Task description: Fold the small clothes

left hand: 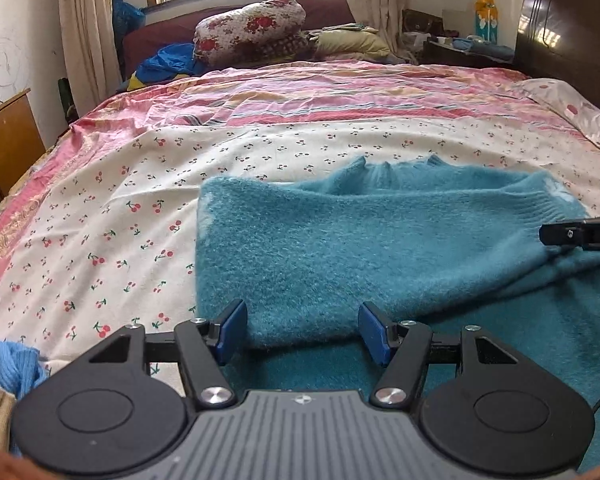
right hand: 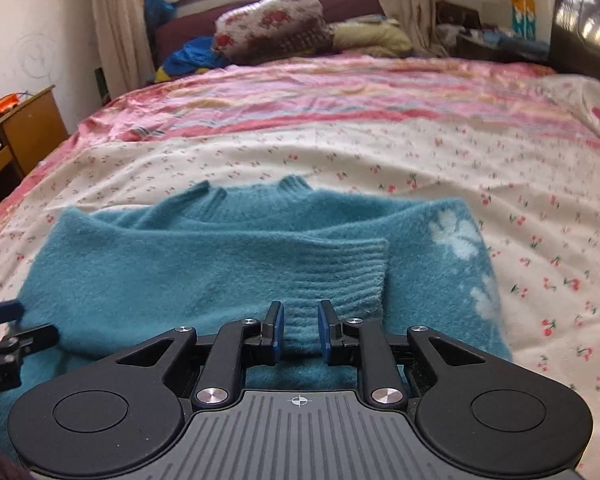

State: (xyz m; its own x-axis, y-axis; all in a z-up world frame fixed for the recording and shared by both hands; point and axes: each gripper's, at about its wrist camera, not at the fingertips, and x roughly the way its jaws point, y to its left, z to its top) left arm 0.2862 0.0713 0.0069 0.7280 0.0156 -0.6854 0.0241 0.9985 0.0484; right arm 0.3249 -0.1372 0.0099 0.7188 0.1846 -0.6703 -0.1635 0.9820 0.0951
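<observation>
Left gripper [left hand: 302, 330]: nearest item in the left wrist view; black frame, blue pads, jaws spread wide, nothing between them. The near edge of a folded-over sweater layer lies just beyond the pads.

Right gripper [right hand: 299, 326]: nearest item in the right wrist view; jaws narrowed onto the ribbed cuff [right hand: 340, 276] of a sleeve, the knit lying between the blue pads. Whether the pads press the cuff firmly cannot be told.

Teal sweater [left hand: 340, 248]: fuzzy knit, lying on the cherry-print sheet [left hand: 120, 220] at the near side of the bed, sleeve folded across the body, ribbed collar at the far edge.

Containers: none holding items in view. A wooden desk [right hand: 28, 128] stands at far left with an orange object on top, too small to identify.

Left wrist view only: a light blue knit garment [left hand: 16, 368] at the near left corner; the tip of the right gripper entering from the right edge, over the sweater.

Right wrist view only: white flower pattern [right hand: 456, 236] on the sweater's right part; the left gripper's finger at the left edge.

Both views: pink striped bedcover [left hand: 340, 96] farther back, floral bundle [left hand: 252, 28] beneath the window, dark headboard [left hand: 568, 36] at far right.
</observation>
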